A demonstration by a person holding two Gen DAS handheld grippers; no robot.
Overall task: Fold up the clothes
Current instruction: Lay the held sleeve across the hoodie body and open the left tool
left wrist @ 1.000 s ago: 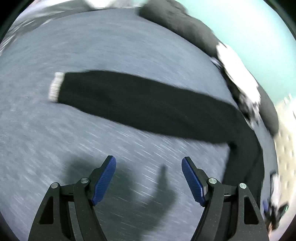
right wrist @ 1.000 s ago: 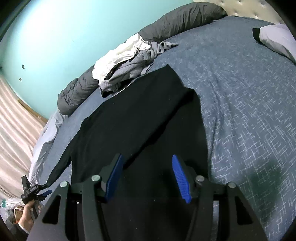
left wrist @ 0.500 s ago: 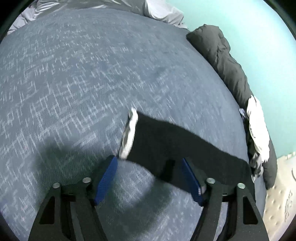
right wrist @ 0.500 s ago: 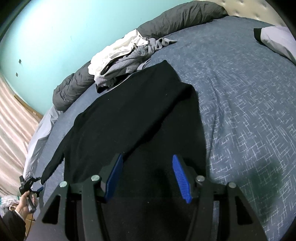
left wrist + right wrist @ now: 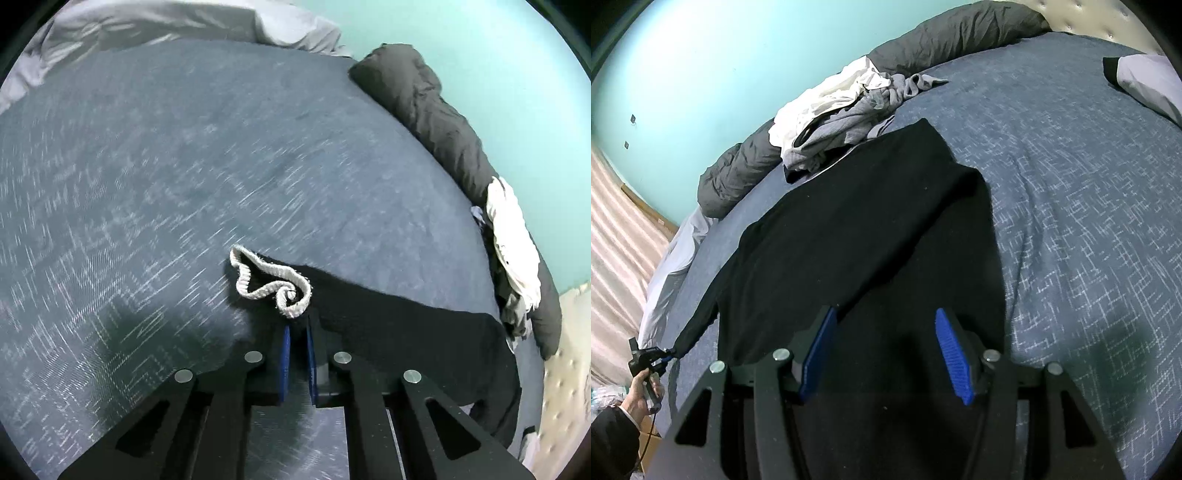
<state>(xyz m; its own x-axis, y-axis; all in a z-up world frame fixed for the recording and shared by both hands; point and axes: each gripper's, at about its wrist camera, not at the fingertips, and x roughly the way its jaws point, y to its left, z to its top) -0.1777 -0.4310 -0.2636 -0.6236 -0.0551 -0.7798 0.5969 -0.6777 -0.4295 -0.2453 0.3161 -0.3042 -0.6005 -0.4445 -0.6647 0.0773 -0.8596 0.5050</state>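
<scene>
A black sweater (image 5: 849, 221) lies spread on the blue patterned bedcover (image 5: 1071, 221). One long sleeve (image 5: 388, 325) runs from it to my left gripper (image 5: 297, 326), whose jaws are closing with the black fabric between the blue pads, just behind the crumpled white ribbed cuff (image 5: 273, 284). In the right wrist view the left gripper (image 5: 652, 358) holds that sleeve end stretched out at the bed's edge, in a person's hand (image 5: 642, 391). My right gripper (image 5: 885, 312) hovers open over the sweater's near part with nothing between its fingers.
A pile of white and grey clothes (image 5: 842, 110) lies on a dark grey rolled duvet (image 5: 960, 37) along the turquoise wall. A white pillow (image 5: 1148, 81) sits far right. A pale tufted headboard (image 5: 565, 369) borders the bed.
My left gripper came up to the sleeve's cuff end and its jaws went from wide apart to nearly together on the fabric; the cuff has bunched up. The right gripper stayed put.
</scene>
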